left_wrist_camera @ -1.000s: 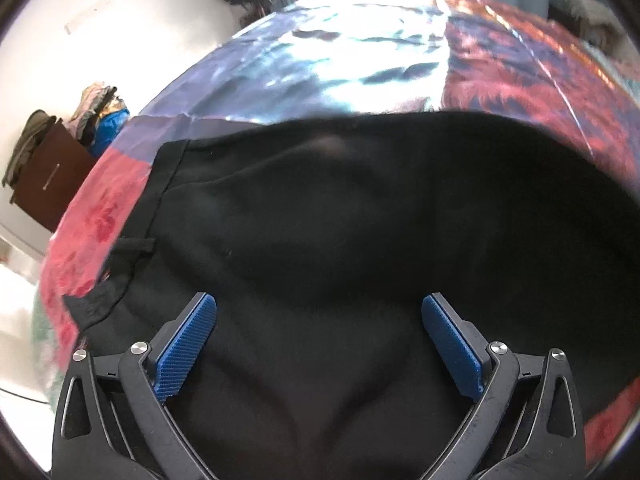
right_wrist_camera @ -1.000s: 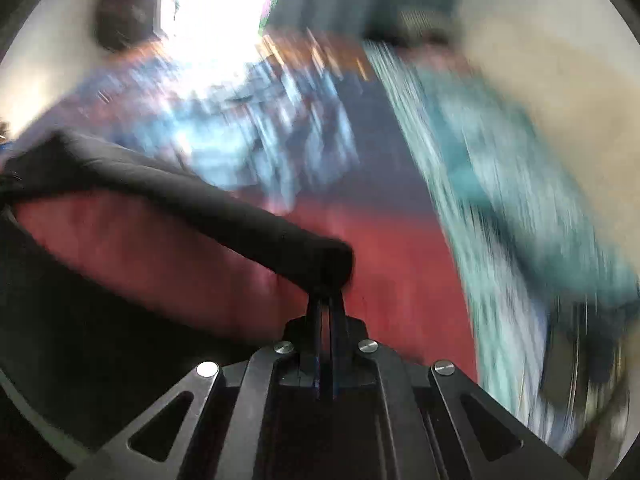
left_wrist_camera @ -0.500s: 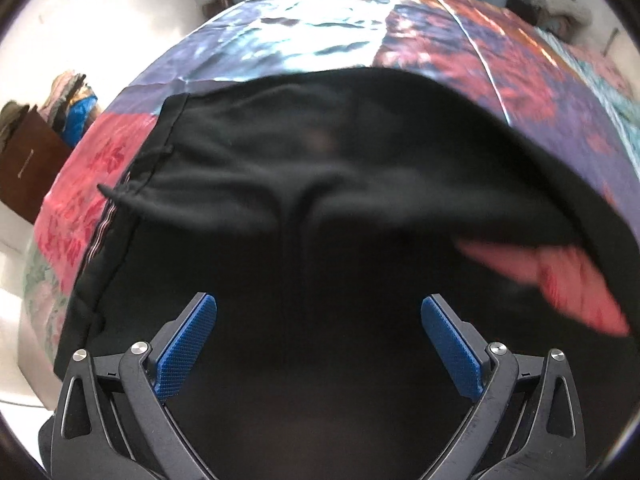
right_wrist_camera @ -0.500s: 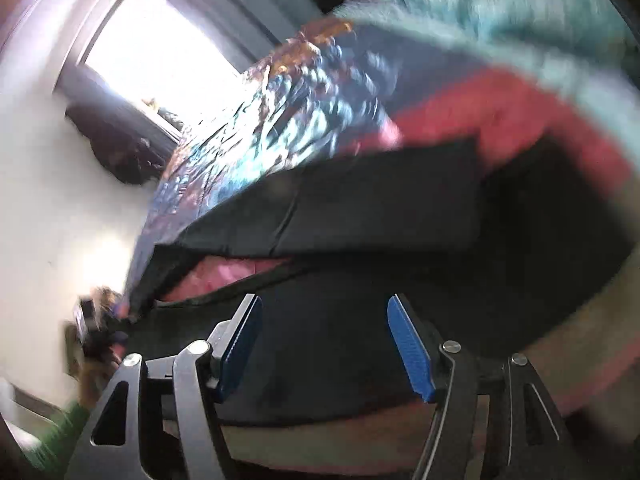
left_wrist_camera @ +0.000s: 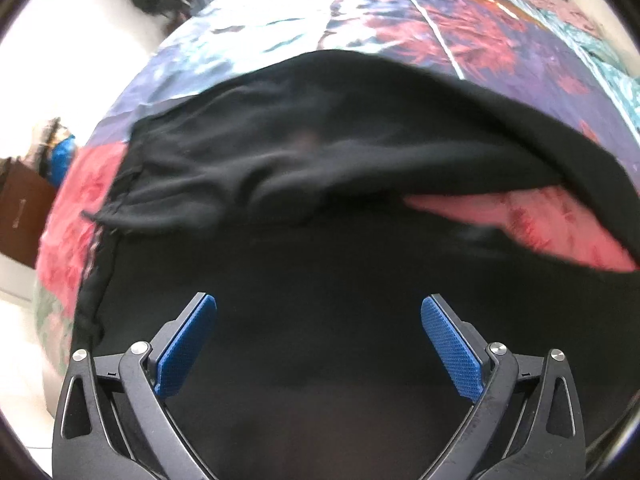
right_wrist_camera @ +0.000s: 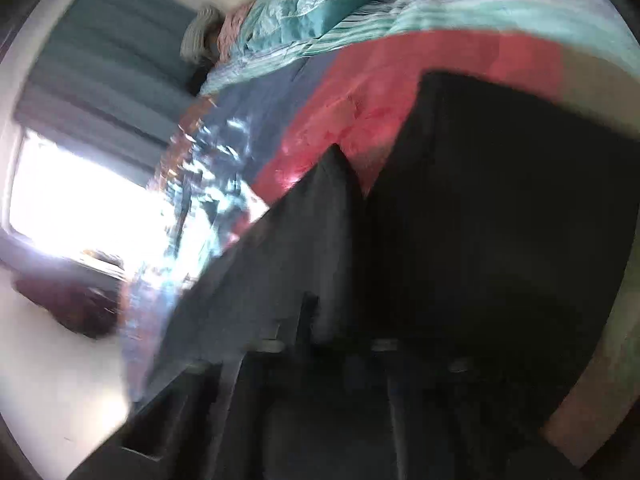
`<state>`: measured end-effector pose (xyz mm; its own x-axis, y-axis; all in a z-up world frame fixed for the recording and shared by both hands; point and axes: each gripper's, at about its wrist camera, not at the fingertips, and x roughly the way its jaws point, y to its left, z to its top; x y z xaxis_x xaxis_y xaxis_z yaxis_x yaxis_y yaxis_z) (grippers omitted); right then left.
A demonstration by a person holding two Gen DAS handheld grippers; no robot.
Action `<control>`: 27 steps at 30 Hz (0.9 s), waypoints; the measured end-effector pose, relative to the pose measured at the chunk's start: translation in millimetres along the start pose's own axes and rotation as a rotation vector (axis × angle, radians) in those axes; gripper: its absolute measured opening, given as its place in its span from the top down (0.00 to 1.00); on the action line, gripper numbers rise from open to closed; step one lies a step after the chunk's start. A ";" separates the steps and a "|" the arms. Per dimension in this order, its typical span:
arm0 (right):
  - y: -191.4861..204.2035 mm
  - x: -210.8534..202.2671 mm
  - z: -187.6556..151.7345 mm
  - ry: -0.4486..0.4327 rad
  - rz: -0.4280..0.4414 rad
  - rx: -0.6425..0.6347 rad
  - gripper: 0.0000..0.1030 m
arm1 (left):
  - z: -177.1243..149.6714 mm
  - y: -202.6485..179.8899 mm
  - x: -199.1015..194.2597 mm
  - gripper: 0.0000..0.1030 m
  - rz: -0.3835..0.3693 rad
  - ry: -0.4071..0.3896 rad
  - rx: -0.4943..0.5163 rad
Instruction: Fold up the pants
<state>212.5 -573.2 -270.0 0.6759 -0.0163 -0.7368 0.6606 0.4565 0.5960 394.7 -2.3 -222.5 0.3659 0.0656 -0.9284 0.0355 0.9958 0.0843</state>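
The black pants (left_wrist_camera: 320, 168) lie on the patterned bedspread (left_wrist_camera: 460, 36), one part folded across with a gap of red bedspread showing at the right. My left gripper (left_wrist_camera: 319, 344) is open and empty just above the near black cloth. In the right wrist view the pants (right_wrist_camera: 500, 208) fill the right half, tilted and blurred by motion. My right gripper (right_wrist_camera: 332, 360) is a dark blur at the bottom; its fingers cannot be made out.
The bed's left edge drops to a pale floor, with a brown cabinet (left_wrist_camera: 20, 212) beyond it. A bright window (right_wrist_camera: 72, 200) with curtains and a teal blanket (right_wrist_camera: 320, 8) show in the right wrist view.
The right gripper let go of the pant leg and opened, then swung and rolled sideways. The left gripper stayed open; the folded cloth settled across the pants.
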 end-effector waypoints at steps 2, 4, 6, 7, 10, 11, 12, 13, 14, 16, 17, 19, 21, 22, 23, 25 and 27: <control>22.5 -16.2 8.5 -0.026 0.019 -0.122 0.93 | 24.4 10.8 0.2 0.01 -0.099 0.027 -0.072; 50.8 -36.4 18.5 -0.060 0.057 -0.243 0.93 | 58.1 23.8 4.3 0.01 -0.186 0.055 -0.154; 82.6 -68.5 30.2 -0.101 0.117 -0.345 0.93 | 100.1 36.4 15.9 0.01 -0.290 0.086 -0.226; 92.6 -75.9 34.0 -0.110 0.135 -0.370 0.93 | 111.8 39.0 20.2 0.01 -0.312 0.088 -0.241; 126.3 -107.3 41.1 -0.134 0.191 -0.469 0.94 | 153.8 45.3 47.5 0.01 -0.366 0.129 -0.298; 135.8 -115.8 42.4 -0.137 0.209 -0.499 0.94 | 163.9 48.3 59.1 0.01 -0.378 0.152 -0.338; 140.1 -121.8 41.4 -0.135 0.219 -0.517 0.94 | 170.9 51.7 69.0 0.01 -0.394 0.170 -0.383; 143.4 -132.7 38.2 -0.131 0.235 -0.536 0.94 | 173.8 53.0 73.9 0.02 -0.407 0.178 -0.405; 144.5 -138.8 36.6 -0.126 0.245 -0.544 0.94 | 178.5 56.0 81.6 0.03 -0.426 0.189 -0.444; 144.5 -151.4 33.6 -0.120 0.268 -0.550 0.94 | 180.3 57.2 89.0 0.11 -0.435 0.199 -0.478; 144.9 -157.9 31.8 -0.120 0.281 -0.551 0.94 | 181.7 58.2 93.6 0.18 -0.433 0.213 -0.495; 146.8 -172.5 32.9 -0.127 0.306 -0.554 0.94 | 181.5 60.8 99.9 0.26 -0.436 0.235 -0.515; 147.0 -184.1 34.1 -0.136 0.321 -0.564 0.94 | 181.3 59.2 102.2 0.38 -0.438 0.238 -0.525; 146.8 -190.6 35.9 -0.137 0.332 -0.564 0.94 | 181.9 58.7 102.8 0.55 -0.440 0.232 -0.525; 147.3 -195.9 38.3 -0.136 0.348 -0.564 0.94 | 180.6 57.7 102.2 0.81 -0.458 0.222 -0.526; 150.3 -199.6 42.1 -0.136 0.354 -0.584 0.94 | 179.2 58.2 103.1 0.93 -0.484 0.225 -0.542; 153.7 -194.3 45.3 -0.136 0.317 -0.628 0.94 | 175.9 65.5 82.7 0.94 -0.489 0.172 -0.568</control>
<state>197.5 -540.2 -20.8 0.8658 0.1100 -0.4882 0.1408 0.8826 0.4485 590.9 57.1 -230.1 0.2800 -0.4277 -0.8594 -0.3441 0.7910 -0.5058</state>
